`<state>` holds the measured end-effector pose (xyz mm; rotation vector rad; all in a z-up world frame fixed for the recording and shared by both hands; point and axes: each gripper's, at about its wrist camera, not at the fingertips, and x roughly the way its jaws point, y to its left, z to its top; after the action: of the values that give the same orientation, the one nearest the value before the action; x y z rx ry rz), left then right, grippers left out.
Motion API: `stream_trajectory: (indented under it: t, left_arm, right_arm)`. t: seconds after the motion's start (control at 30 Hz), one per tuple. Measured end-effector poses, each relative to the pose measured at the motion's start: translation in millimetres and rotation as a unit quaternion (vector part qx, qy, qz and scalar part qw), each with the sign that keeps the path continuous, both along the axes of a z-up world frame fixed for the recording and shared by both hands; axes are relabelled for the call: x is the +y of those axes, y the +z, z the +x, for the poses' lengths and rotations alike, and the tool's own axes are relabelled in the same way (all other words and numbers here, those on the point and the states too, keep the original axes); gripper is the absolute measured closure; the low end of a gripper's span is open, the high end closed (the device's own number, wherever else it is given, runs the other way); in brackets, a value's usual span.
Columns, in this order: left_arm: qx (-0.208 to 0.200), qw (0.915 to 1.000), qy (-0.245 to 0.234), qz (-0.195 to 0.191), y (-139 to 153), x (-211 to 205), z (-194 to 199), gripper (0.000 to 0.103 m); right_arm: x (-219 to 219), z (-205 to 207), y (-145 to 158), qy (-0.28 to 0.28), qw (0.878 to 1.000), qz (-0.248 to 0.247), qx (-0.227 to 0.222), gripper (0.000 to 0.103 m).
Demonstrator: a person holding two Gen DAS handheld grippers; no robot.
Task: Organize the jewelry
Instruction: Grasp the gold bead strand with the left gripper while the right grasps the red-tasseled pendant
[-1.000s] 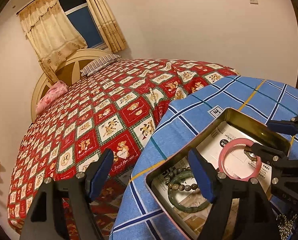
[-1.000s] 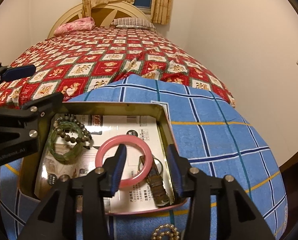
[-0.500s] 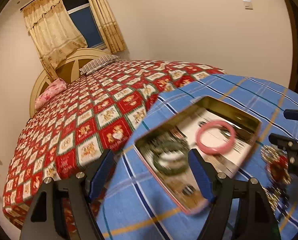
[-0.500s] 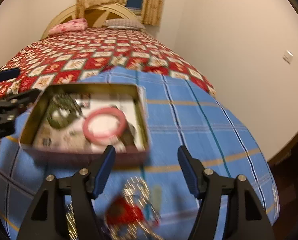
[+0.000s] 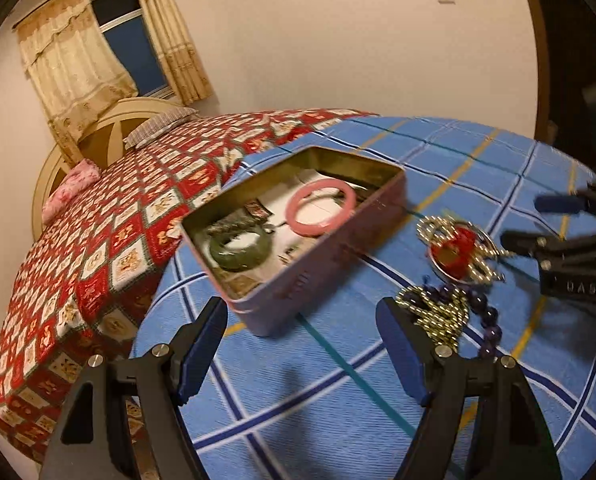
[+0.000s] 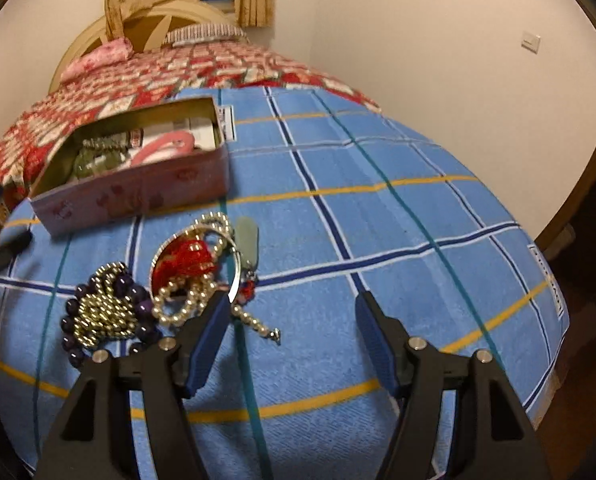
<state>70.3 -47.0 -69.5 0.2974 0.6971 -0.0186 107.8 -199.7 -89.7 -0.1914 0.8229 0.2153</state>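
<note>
A bed with a red patchwork quilt (image 5: 110, 240) fills the back of the room. In front of it lies a blue plaid cloth (image 6: 378, 240) that carries everything I work with. On its far left part sits an open pink tin (image 6: 138, 192), holding a pink bangle (image 5: 321, 211) and, beside it, a green bead bracelet (image 5: 240, 247). Nearer to me on the cloth is a loose heap of jewelry: a silver ring with a red tassel (image 6: 190, 258), a pearl strand (image 6: 186, 300) and a purple bead string tangled with a gold chain (image 6: 102, 312). My left gripper (image 5: 300, 346) hangs open and empty above the cloth beside the tin. My right gripper (image 6: 292, 330) is open too, empty, its left finger just beside the pearls.
</note>
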Motion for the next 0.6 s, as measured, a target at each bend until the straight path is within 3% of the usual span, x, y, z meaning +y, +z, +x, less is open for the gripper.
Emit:
stream_trajectory:
  t: [0.43,0.5,0.53,0.6]
  left_arm:
    - [0.015,0.9998,-0.012,-0.002,-9.6,-5.8,2.4,0.031]
    - [0.015,0.9998,-0.014,-0.004,-9.8,-5.6,2.1,0.032]
    - [0.015,0.9998,-0.015,-0.004,-9.6,-5.5,2.0,0.032]
    - [0.013,0.9998,-0.015,-0.009,-8.1,-4.6,1.9,0.033]
  right_arm:
    - [44.6,6.3,-3.4,0.061,0.998,0.008,-0.001,0.038]
    - [49.1,7.8,-8.8,0.067,0.998,0.003,0.008,0.054]
    - [49.4,10.7,-12.6,0.071,0.997,0.008,0.022,0.078]
    - [45.7,9.4,-10.1,0.073,0.997,0.028,0.023,0.089]
